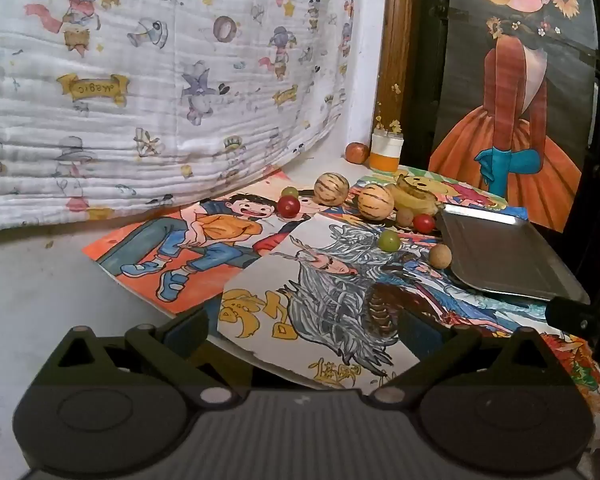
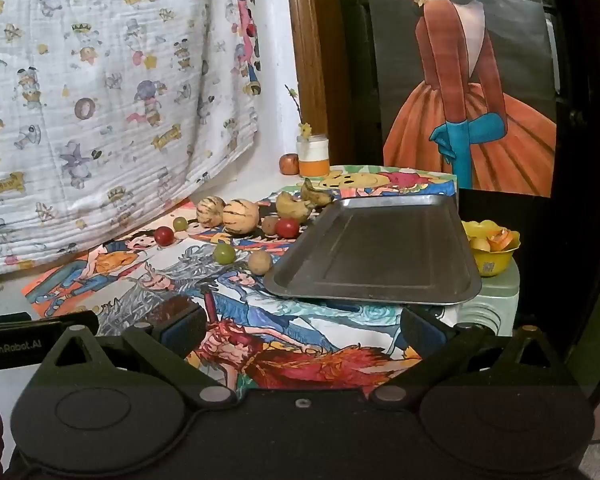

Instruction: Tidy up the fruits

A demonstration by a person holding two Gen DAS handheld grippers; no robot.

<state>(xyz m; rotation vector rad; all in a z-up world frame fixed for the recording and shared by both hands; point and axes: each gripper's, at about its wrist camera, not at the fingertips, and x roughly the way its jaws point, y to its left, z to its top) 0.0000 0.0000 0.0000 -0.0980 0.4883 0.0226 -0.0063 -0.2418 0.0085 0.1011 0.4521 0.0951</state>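
Lying loose on the drawings left of the empty metal tray (image 2: 374,256) are two striped melons (image 2: 241,216), red cherry tomatoes (image 2: 287,227), green grapes (image 2: 224,254), brown longans (image 2: 259,262) and bananas (image 2: 296,204). Left gripper (image 1: 304,328) and right gripper (image 2: 304,330) hover short of them, jaws fully spread, holding nothing. Risk: round fruit may roll off if nudged, since nothing fences it

Small round fruits (image 2: 225,254) lie scattered left of the bare metal tray (image 2: 376,252).
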